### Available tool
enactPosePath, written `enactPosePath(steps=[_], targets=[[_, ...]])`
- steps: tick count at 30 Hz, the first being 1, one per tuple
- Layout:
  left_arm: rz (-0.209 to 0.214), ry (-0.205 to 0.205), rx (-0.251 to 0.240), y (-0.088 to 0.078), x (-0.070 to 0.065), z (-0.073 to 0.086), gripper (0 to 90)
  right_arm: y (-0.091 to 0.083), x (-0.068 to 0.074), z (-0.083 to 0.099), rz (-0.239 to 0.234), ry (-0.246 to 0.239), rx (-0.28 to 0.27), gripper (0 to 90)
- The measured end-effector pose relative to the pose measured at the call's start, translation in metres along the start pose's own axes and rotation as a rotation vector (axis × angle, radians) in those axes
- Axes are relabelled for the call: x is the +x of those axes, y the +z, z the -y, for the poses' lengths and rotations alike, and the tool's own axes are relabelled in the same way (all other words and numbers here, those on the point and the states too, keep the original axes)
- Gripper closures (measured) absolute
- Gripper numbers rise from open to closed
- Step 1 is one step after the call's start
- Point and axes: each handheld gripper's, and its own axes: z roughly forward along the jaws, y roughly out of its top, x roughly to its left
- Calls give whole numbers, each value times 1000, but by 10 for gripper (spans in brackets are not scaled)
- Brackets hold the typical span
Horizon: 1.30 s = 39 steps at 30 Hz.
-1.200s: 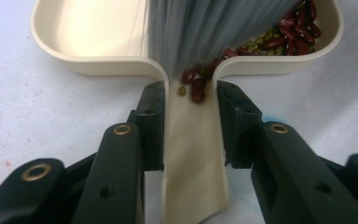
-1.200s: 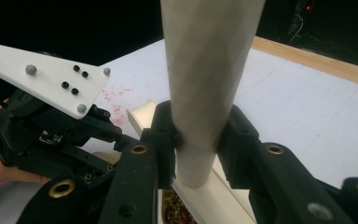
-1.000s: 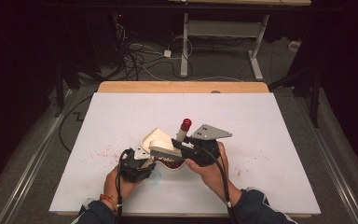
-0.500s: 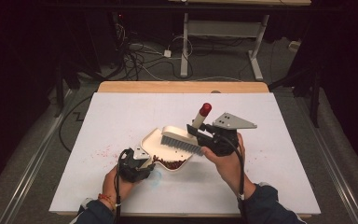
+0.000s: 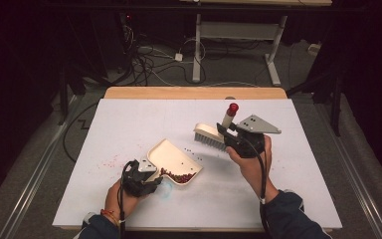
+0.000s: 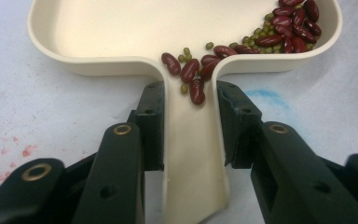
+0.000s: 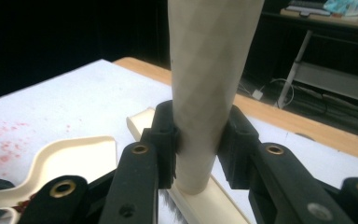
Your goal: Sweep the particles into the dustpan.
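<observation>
Currently: left gripper [image 5: 146,174] at near edge of dustpan [image 5: 171,158], fingers [image 6: 151,126] clamped on dustpan handle [image 6: 193,154]. Dustpan flat on white surface [image 5: 129,129], kidney beans [image 6: 289,25] and mung beans [image 6: 256,37] heaped in its near corner and handle mouth. Right gripper [image 5: 231,135] beyond and right of dustpan, fingers [image 7: 165,137] clamped on brush handle [image 7: 209,84]. Brush [image 5: 210,135] clear of dustpan, bristles downward, red-capped handle raised. Loose beans [image 5: 191,152] just right of dustpan.
</observation>
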Motion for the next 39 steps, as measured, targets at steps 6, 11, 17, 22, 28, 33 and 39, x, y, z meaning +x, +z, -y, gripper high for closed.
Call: enactPosePath(steps=[6,11,17,22,28,33,39], targets=[[6,-15,2,4,1,-2,637,31,2,13,51,-30,34,706],[4,-14,5,5,1,-2,637,45,25,16,45,-104,48,705],[2,-12,7,5,0,-3,637,48,48,19,-8,-155,56,700],[3,-15,7,5,1,-3,637,44,56,19,-58,-138,55,700],[5,-16,5,4,1,-2,637,36,64,18,-112,-114,54,702],[3,-12,6,4,1,-3,637,26,75,15,-208,-84,52,704],[6,-13,5,3,2,-1,637,20,79,12,-259,-78,42,705]])
